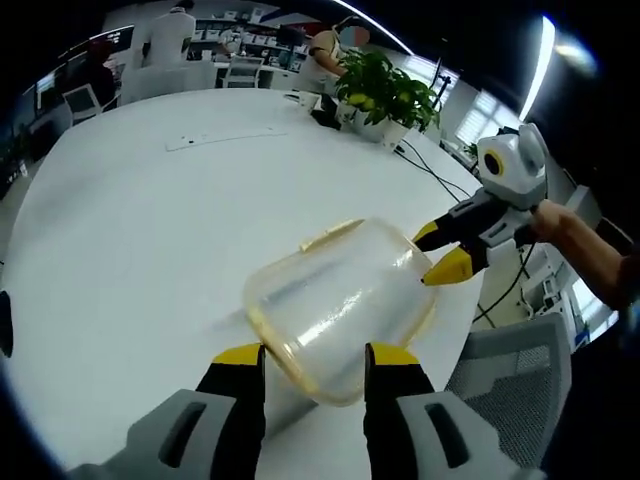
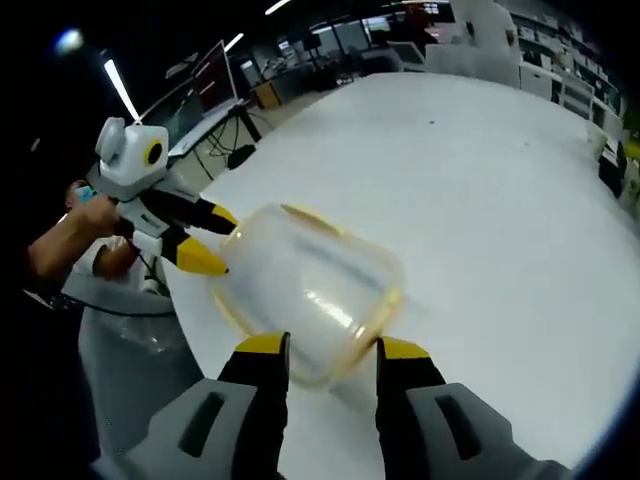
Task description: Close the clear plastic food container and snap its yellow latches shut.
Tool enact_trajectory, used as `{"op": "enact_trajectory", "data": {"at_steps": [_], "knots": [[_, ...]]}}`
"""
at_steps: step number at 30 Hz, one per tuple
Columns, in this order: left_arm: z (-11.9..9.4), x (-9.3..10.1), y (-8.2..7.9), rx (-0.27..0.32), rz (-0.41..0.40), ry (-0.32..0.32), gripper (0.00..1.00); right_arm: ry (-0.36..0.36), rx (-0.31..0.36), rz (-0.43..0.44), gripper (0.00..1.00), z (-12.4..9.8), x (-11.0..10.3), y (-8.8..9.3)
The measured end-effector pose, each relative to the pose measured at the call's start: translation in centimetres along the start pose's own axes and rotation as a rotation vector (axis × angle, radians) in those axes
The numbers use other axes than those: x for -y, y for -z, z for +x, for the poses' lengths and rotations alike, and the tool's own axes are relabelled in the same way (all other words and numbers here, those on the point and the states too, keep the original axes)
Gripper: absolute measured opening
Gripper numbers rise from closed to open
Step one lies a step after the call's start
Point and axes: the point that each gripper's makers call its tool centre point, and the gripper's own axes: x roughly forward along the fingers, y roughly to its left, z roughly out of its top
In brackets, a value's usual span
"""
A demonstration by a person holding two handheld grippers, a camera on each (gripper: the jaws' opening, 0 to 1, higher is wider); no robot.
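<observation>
Straddling the near end of the container, the left tongs stand with jaws apart, one yellow tip on each side of the clear body and the rim between them; whether the tips press the plastic cannot be told. From 3 o'clock in the left gripper view the right tongs come in, jaws apart, yellow tips at the container's far end, the lower tip just touching its edge. In the right gripper view the right tongs likewise bracket the container with jaws parted, and the left tongs reach in from 9 o'clock, held by a hand. The container sits tilted on the white table, near its edge, a yellow latch showing along the far rim. At 12 o'clock in the left gripper view stand potted plants; at 4 o'clock a grey chair lies beyond the table edge.
</observation>
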Motion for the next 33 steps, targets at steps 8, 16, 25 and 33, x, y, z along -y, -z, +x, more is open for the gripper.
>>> {"op": "enact_trajectory", "data": {"at_steps": [8,16,25,33], "knots": [[-0.9,-0.3,1.0,-0.016,0.001,0.002,0.32,-0.004,-0.003,-0.004,0.30,0.3,-1.2,0.3],[-1.9,-0.4,2.1,-0.028,-0.003,0.001,0.32,-0.010,-0.007,-0.011,0.30,0.6,-2.4,0.6],[-2.9,-0.4,3.2,-0.039,-0.003,0.002,0.32,-0.012,-0.010,-0.012,0.31,0.9,-3.9,1.1],[-3.5,-0.5,3.8,-0.036,-0.005,0.006,0.32,-0.011,-0.014,-0.008,0.31,1.1,-4.7,1.4]]}}
